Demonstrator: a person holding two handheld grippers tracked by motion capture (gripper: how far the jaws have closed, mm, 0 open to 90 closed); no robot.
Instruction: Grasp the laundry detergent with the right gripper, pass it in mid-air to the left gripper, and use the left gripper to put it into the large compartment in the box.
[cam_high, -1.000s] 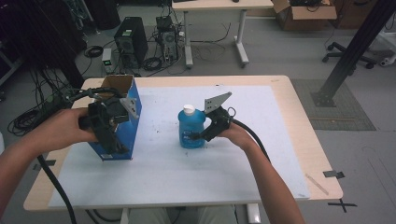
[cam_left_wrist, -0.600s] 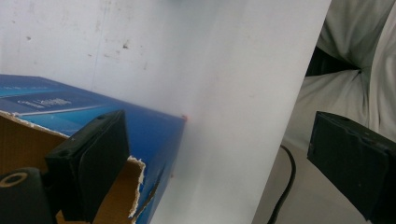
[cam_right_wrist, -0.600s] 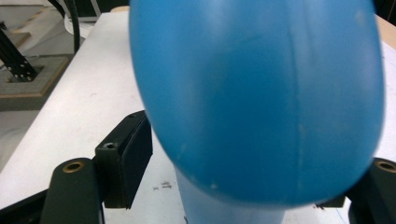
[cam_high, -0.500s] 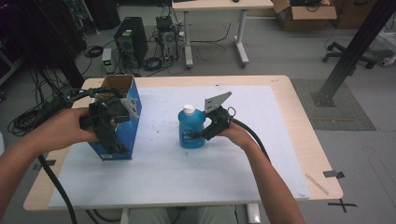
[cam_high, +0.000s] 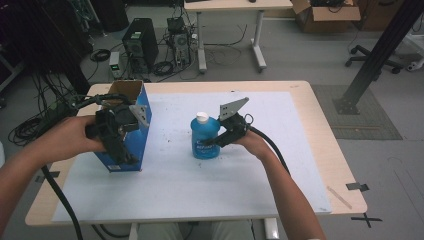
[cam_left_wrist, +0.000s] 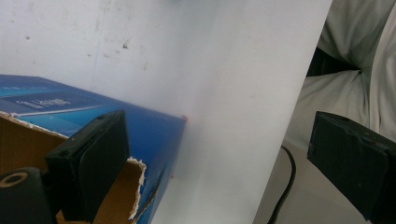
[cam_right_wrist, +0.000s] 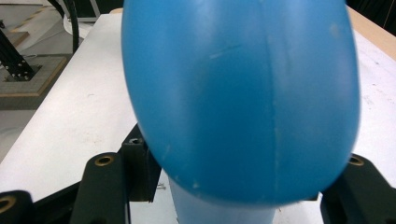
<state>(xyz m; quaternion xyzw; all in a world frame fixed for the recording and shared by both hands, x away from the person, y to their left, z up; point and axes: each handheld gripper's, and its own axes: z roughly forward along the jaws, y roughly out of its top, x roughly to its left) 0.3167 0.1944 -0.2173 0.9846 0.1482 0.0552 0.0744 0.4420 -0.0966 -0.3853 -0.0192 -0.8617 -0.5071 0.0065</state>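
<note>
Room: grey floor; second desk (cam_high: 235, 5), computer tower (cam_high: 140, 42), cables and a cardboard carton (cam_high: 325, 10) behind; black post (cam_high: 380, 55) at right.
Desk: wooden top (cam_high: 320, 125) with a white sheet (cam_high: 200, 190) over most of it, lightly speckled.
Box: blue box (cam_high: 142, 135), upright on the left part of the sheet, top open, brown inside, torn rim in the left gripper view (cam_left_wrist: 135, 191).
Bottle: blue bottle (cam_high: 204, 140) with white cap (cam_high: 202, 118), upright near the sheet's middle, well apart from the box.
Left gripper: left gripper (cam_high: 122, 150) at the box's open top, held from the left by the left hand (cam_high: 75, 140). In the left gripper view one jaw sits at the torn rim, against the brown inside; the other jaw stands far off beyond the sheet's edge. Jaws wide apart, gripping nothing.
Right gripper: right gripper (cam_high: 214, 142) at the bottle's right side, held by the right hand (cam_high: 252, 145). Jaws have just been closing. In the right gripper view the bottle (cam_right_wrist: 238, 102) sits between them, both jaws tight against its flanks: clamped on the bottle.
Bottle contact: base on the sheet, not lifted.
Cables: black cable (cam_high: 272, 147) trails from the right gripper along the forearm; another (cam_high: 60, 200) hangs off the desk's near left edge.
</note>
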